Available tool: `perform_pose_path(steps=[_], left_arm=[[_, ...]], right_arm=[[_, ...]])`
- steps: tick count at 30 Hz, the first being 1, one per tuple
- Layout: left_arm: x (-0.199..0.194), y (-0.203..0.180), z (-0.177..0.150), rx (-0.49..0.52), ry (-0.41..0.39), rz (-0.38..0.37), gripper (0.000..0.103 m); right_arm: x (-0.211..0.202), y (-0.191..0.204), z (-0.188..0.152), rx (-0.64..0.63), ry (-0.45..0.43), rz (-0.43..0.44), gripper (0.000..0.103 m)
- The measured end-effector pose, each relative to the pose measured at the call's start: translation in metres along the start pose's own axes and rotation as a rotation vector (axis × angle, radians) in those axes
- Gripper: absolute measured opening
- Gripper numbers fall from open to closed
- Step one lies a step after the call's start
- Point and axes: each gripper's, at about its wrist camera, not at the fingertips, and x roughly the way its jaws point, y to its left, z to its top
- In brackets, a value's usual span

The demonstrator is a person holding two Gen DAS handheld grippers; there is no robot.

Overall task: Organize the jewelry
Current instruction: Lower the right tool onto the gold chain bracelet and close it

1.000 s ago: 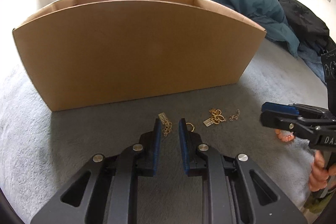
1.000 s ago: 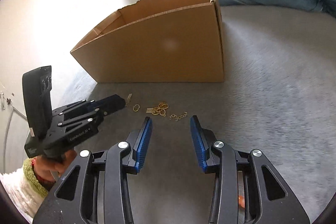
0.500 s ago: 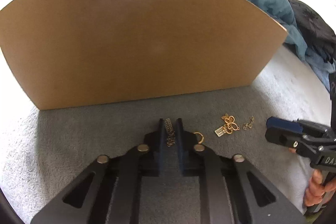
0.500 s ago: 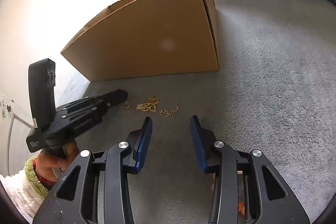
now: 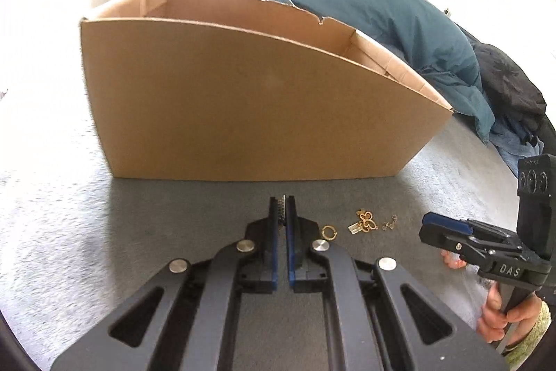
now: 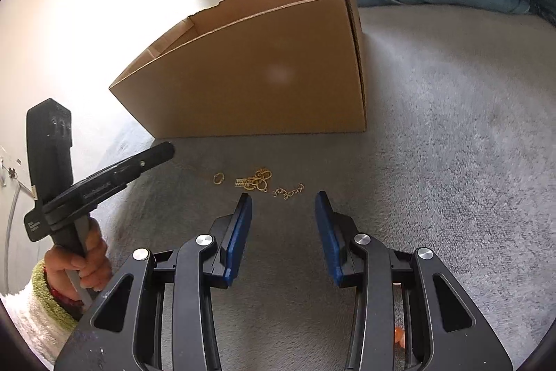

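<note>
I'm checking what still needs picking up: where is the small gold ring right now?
The gold ring lies on the grey carpet, just right of the left gripper in the left wrist view, with the butterfly pendant on its other side.

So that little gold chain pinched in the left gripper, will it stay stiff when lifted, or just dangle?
Probably dangle: the gold chain is made of tiny links, so whatever hangs outside the left gripper should droop. It looks very light, being so thin. It may also slip, since only a narrow bit shows between the pads, and the cardboard box wall is tall to clear.
</note>
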Motion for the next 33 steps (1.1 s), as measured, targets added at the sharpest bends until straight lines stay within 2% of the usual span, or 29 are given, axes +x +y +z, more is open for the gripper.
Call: perform_pose_path(steps=[6,12,19,28,31,33], left_arm=[[-0.011,0.007,-0.01,0.001,-0.024,0.065,0.003],[-0.011,0.015,-0.017,-0.003,-0.02,0.099,0.003],[0.0,0.01,-0.016,0.013,-0.017,0.109,0.003],[0.005,0.013,-0.015,0.001,-0.007,0.107,0.003],[0.006,0.013,-0.015,0.001,-0.006,0.112,0.003],[0.006,0.013,-0.014,-0.002,-0.007,0.114,0.003]], right_arm=[[0.003,0.011,0.003,-0.067,-0.001,-0.038,0.038],[0.02,0.02,0.005,-0.156,0.031,-0.12,0.038],[0.039,0.024,0.004,-0.221,0.074,-0.17,0.038],[0.048,0.026,0.001,-0.238,0.09,-0.208,0.03],[0.049,0.028,0.001,-0.243,0.087,-0.22,0.025],[0.049,0.031,0.0,-0.244,0.085,-0.225,0.01]])
